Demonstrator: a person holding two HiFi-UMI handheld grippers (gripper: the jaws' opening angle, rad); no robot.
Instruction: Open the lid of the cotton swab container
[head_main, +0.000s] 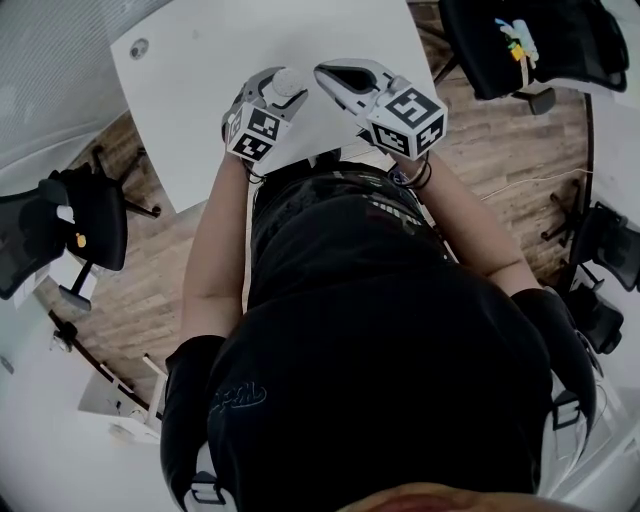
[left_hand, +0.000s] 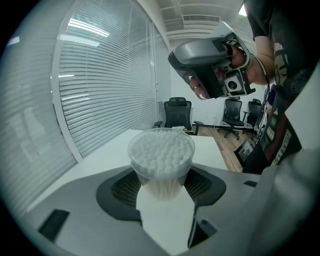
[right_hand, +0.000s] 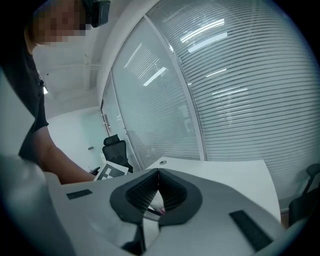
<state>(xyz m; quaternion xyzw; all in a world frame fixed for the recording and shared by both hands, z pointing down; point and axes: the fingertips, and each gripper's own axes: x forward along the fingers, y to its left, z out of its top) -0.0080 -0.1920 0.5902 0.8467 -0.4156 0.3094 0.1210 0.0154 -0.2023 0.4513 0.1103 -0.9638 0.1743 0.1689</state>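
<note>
The cotton swab container (left_hand: 161, 152) is a small clear round tub packed with white swab tips. My left gripper (left_hand: 162, 176) is shut on its lower body and holds it upright above the white table (left_hand: 120, 150). In the head view the container (head_main: 290, 80) shows as a white disc at the left gripper (head_main: 281, 92). My right gripper (head_main: 333, 77) is just to its right, apart from it, and appears above the tub in the left gripper view (left_hand: 197, 65). The right gripper (right_hand: 159, 175) is shut. A thin pale sliver shows low between its pads; I cannot tell what it is.
The white table (head_main: 200, 90) has a round cable grommet (head_main: 138, 47) near its far left corner. Black office chairs (head_main: 540, 40) (head_main: 60, 230) stand on the wood floor on both sides. Glass walls with blinds (left_hand: 100, 85) run along the table's far side.
</note>
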